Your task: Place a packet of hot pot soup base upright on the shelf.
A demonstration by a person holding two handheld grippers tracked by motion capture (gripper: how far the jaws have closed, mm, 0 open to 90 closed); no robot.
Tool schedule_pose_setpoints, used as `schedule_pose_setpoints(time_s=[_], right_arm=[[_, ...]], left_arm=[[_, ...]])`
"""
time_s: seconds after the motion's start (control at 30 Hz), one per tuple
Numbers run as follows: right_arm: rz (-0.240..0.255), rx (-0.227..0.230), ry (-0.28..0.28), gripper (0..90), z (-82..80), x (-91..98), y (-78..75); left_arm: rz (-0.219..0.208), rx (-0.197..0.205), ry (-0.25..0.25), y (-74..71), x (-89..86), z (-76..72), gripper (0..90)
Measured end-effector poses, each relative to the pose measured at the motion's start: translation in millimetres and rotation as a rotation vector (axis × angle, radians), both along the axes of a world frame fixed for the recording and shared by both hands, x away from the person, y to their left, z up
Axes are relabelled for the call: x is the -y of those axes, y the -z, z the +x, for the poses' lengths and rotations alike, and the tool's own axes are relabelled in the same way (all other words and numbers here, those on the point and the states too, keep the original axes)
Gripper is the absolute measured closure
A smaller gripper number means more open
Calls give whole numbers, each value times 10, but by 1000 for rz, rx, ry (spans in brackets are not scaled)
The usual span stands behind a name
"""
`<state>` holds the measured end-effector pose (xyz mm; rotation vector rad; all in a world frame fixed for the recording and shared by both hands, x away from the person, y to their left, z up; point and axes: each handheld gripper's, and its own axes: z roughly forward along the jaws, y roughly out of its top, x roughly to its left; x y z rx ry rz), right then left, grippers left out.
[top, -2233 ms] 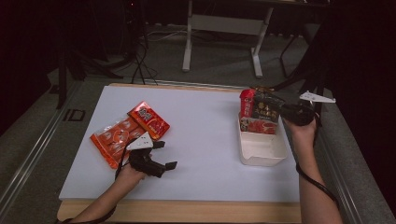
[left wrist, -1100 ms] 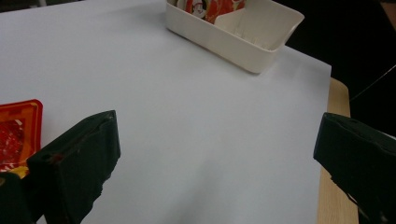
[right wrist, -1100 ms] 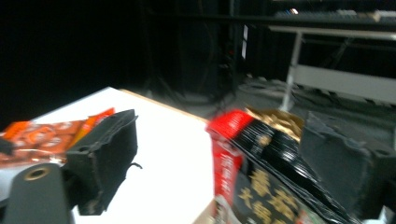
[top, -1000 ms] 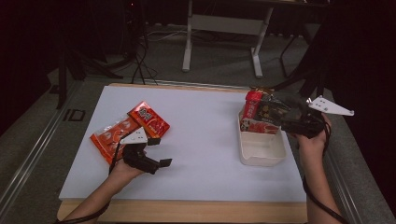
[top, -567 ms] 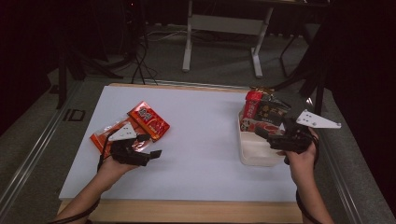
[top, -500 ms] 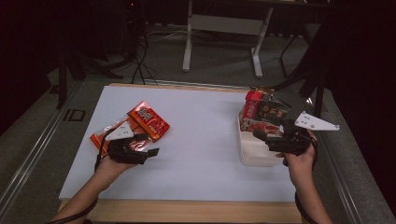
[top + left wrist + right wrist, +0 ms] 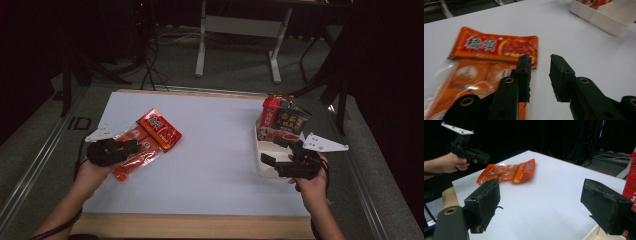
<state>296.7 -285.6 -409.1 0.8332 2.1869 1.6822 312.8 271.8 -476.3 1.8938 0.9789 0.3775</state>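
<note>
My left gripper (image 7: 131, 147) hovers over a long orange snack packet (image 7: 131, 159) at the table's left. Its jaws have just been closing; in the left gripper view (image 7: 540, 72) a narrow gap remains with bare table between them. The left jaw overlaps the packet's (image 7: 474, 75) edge. A red-orange packet (image 7: 160, 128) lies beside it, also seen up close (image 7: 496, 47). My right gripper (image 7: 274, 151) stands wide open over the white tray (image 7: 265, 169), nothing between its jaws (image 7: 541, 205).
The tray holds a red packet (image 7: 270, 112) and a dark packet (image 7: 292, 120) at its far end. In the left gripper view the tray (image 7: 604, 18) sits at the far right. The wooden table edge (image 7: 200, 226) runs along the front.
The left hand slid left across the table onto the orange packets and its jaws narrowed. The right hand came down and toward the person from the tray's far end, jaws open.
</note>
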Motion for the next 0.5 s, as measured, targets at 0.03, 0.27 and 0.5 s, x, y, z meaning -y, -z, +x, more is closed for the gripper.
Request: schedule_pose_setpoints(time_s=[0.03,0.27,0.5], right_arm=[[1,1,-4,157,-3,-6,-1],[-8,0,-13,157,-8,-22,21],[-9,-15,-32,157,15,-40,76]], left_arm=[[4,-3,-13,14,-50,13,730],[46,-44,-93,172,-272,97,872],[135,-72,-151,377,-364,172,897]])
